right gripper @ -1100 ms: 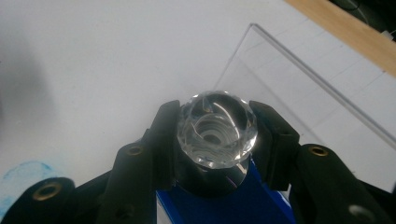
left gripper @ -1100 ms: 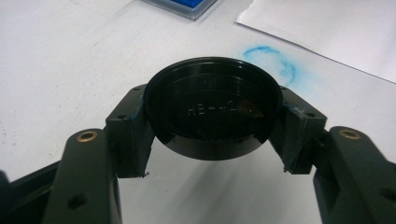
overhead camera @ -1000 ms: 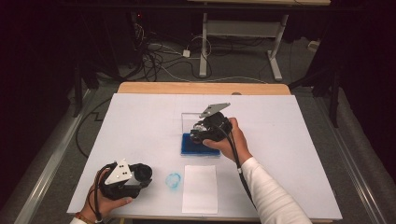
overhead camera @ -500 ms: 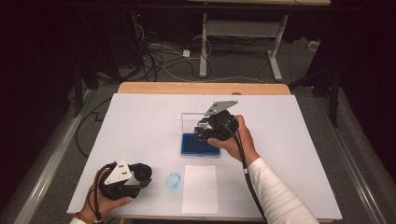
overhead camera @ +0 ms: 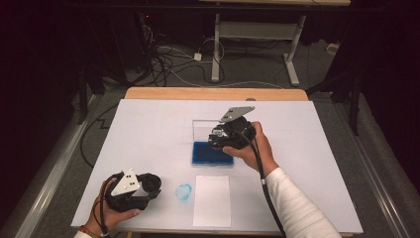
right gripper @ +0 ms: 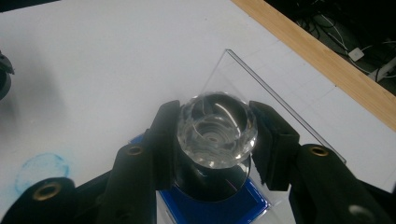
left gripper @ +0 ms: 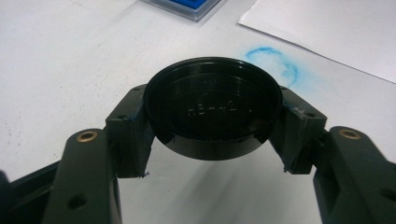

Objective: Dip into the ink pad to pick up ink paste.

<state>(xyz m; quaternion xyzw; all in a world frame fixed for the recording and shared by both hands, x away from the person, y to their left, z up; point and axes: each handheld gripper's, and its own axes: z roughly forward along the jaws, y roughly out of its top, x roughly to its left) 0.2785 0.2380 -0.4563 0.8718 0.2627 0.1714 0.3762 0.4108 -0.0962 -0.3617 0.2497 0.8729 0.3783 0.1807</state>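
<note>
Clear faceted knob on a dark round body: that is the stamp (right gripper: pixel 215 140) my right gripper (right gripper: pixel 215 140) is clamping by its sides, jaws closed snug against it. In the high view I am holding that right gripper (overhead camera: pixel 232 136) over the blue ink pad (overhead camera: pixel 208 153), which is sitting in an open clear case (overhead camera: pixel 205 130) mid-table; whether the stamp face is touching the ink I cannot tell. My left gripper (left gripper: pixel 212 109) is gripping a black round cap (left gripper: pixel 212 105), jaws pinched on its rim, near the front left of the white table (overhead camera: pixel 148 124).

A blue ring print (overhead camera: pixel 183 192) is lying just beside a white paper sheet (overhead camera: pixel 212 201) at the front edge.

Handling guess: the stamp is looking light and rigid, with hard smooth plastic, so it is likely slippery under the pads; gripping the dark barrel below the knob is the safer hold. The cap is also looking light, stiff and thin-walled, so squeezing across the rim is working, but it could pop out if tilted.
</note>
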